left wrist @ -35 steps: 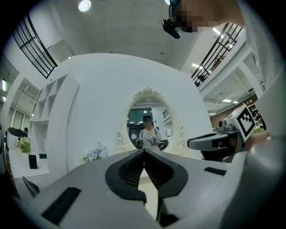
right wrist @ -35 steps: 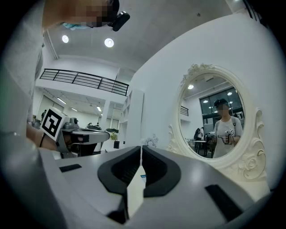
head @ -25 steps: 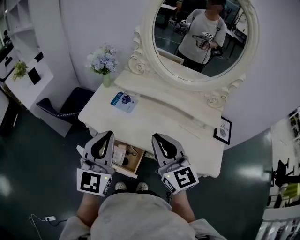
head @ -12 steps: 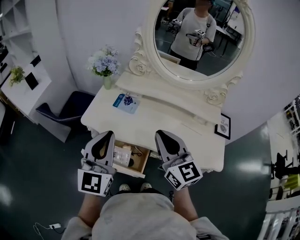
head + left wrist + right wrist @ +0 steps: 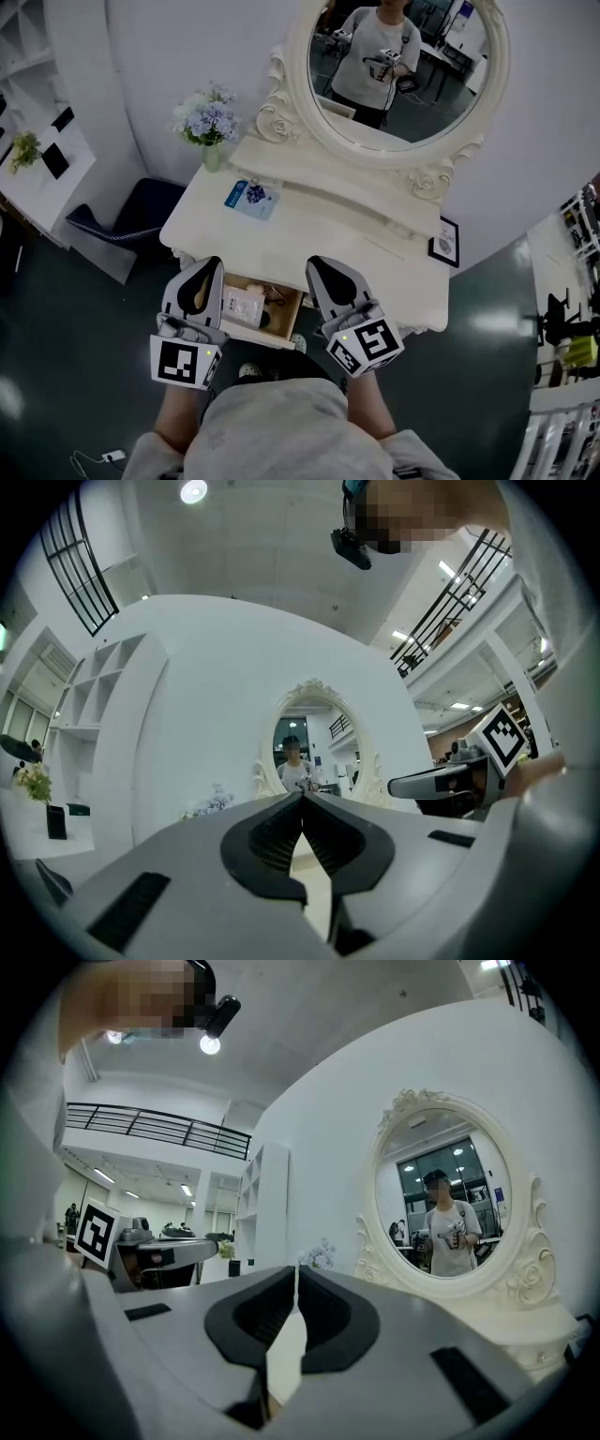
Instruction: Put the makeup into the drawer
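The drawer (image 5: 255,335) stands pulled out at the near left of the table (image 5: 328,234), and pale makeup (image 5: 246,303) lies in it beside some small dark bits. Both tools hang over the near edge. The left gripper (image 5: 210,266) is just left of the drawer and the right gripper (image 5: 317,266) just right of it. Each is clenched on nothing: in the left gripper view the pads meet at the tip with only air behind, and the right gripper view shows the same. A blue packet (image 5: 249,198) with something dark on it lies well apart on the far left of the table, near the flowers (image 5: 208,120). I judge the step to be a pause between items. If the packet counts as makeup, the next move calls for a reach across the top and opening a claw over it. If not, only pushing the drawer shut remains. Much is unclear: the left gripper covers the drawer's left side, its contents are too small to name, and I cannot tell what the packet is. Both gripper views look level toward the mirror (image 5: 450,1204), so neither shows the drawer or the table top
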